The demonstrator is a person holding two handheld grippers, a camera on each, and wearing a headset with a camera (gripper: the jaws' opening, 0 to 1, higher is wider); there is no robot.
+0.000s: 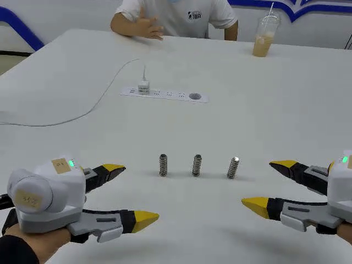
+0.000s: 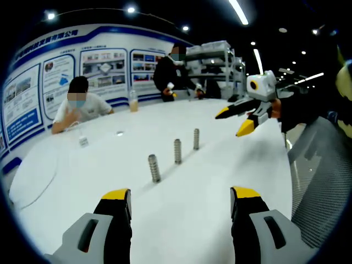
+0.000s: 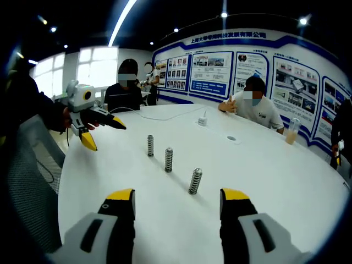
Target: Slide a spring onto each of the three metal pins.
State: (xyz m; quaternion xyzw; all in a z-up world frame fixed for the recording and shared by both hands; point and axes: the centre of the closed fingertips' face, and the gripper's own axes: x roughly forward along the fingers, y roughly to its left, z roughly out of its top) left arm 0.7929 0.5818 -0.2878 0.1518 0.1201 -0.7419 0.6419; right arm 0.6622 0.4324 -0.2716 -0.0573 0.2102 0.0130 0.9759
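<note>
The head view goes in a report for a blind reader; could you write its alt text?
Three springs stand in a row on a white table, the rightmost leaning. The left gripper and right gripper, both open, flank them, yellow-tipped fingers pointing inward. Beyond: a power strip, a drink cup, a person.

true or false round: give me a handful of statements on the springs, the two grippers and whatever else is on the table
1. Three springs stand in a row on the table. True.
2. The left gripper holds a spring. False: it is open and empty.
3. The right gripper is open. True.
4. The cup lies tipped over beside the springs. False: it stands upright at the far edge.
5. A plug sits in the power strip. True.
</note>
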